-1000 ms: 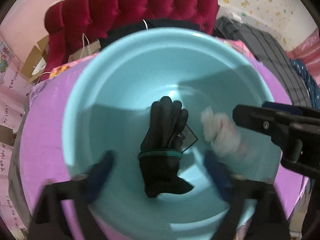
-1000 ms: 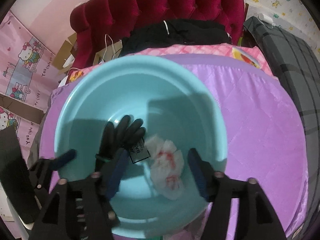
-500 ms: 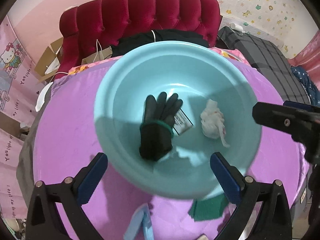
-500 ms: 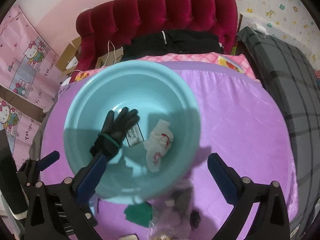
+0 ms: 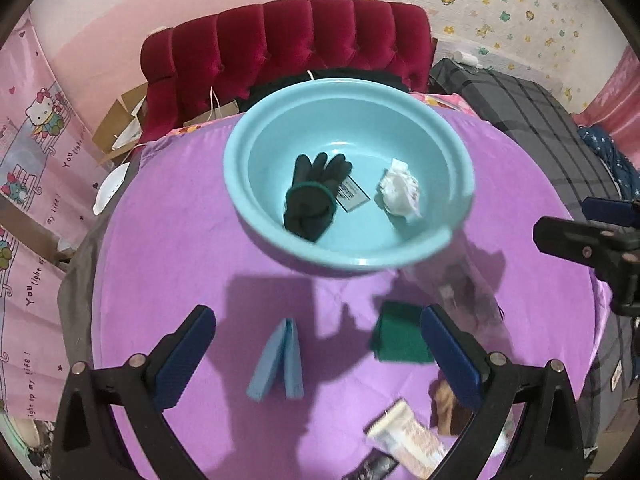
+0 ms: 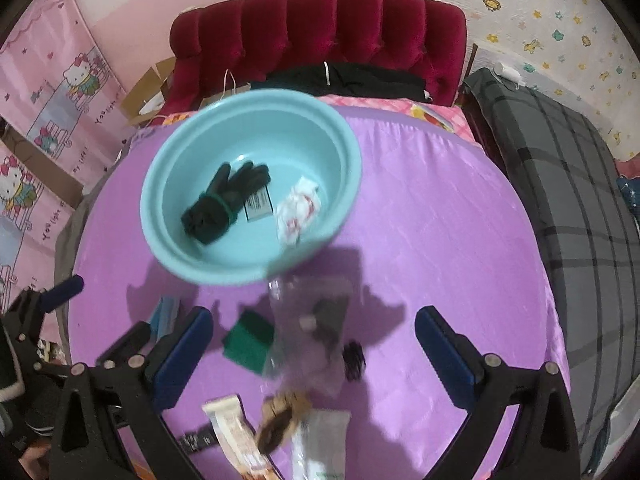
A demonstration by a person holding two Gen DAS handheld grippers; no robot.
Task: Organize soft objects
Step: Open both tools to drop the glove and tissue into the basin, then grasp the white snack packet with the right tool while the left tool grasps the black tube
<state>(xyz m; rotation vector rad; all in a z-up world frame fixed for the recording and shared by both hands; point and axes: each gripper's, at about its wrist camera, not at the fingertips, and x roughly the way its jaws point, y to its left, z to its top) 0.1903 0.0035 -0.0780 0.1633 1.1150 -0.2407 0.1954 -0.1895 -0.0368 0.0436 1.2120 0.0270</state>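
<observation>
A light blue basin stands on the purple cloth and holds a black glove and a crumpled white cloth. My left gripper hangs open above the cloth, nearer than the basin, over a folded light blue cloth. A dark green cloth lies beside it. My right gripper is open over a clear plastic bag and holds nothing.
Small packets and a brown item lie at the near edge of the round table. A red tufted headboard stands behind it, a grey plaid blanket to the right.
Both grippers have pulled back and up out of the basin, leaving the glove and white cloth inside. The right jaws have widened. The table's near items have come into view.
</observation>
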